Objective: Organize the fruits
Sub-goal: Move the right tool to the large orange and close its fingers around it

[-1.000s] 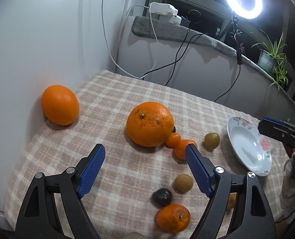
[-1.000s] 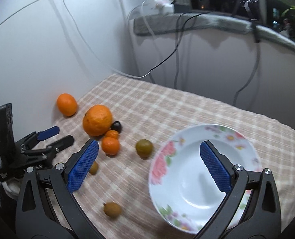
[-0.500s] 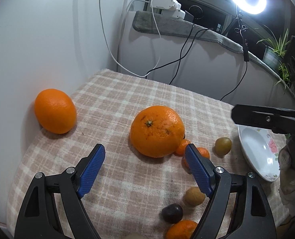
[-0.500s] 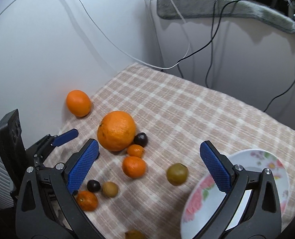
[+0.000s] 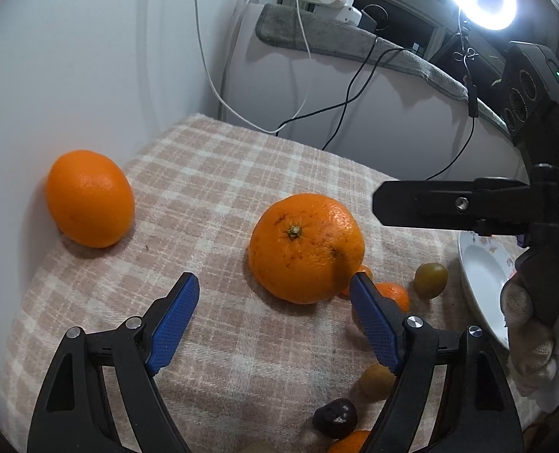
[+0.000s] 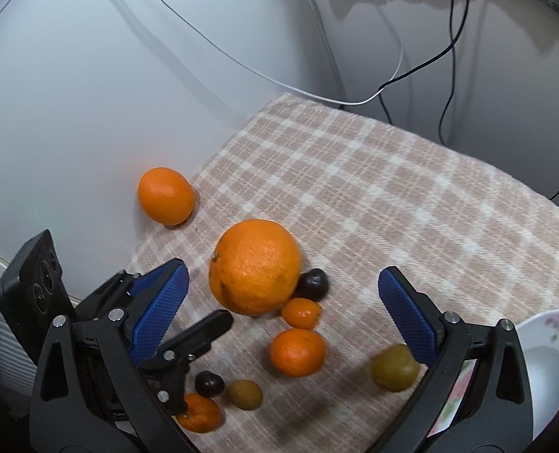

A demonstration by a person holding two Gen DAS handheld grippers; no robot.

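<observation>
Well, both my grippers, left (image 5: pixel 274 296) and right (image 6: pixel 283 287), hover with jaws released around the big orange (image 6: pixel 255 266); small tangerines (image 6: pixel 297 352) crowd it on the tabletop (image 6: pixel 392 207).

The big orange (image 6: pixel 255 266) is sitting mid-desk (image 6: pixel 392 204), with a smaller orange (image 6: pixel 165 195) lying behind and to its left against the wall (image 6: pixel 72 94). Two mandarins (image 6: pixel 297 351) are lying just in front of it, a dark fruit (image 6: pixel 312 284) touching its right side. My left tongs (image 5: pixel 274 317) are hovering before it, and the plate (image 6: pixel 547 370) is lying far right.
</observation>
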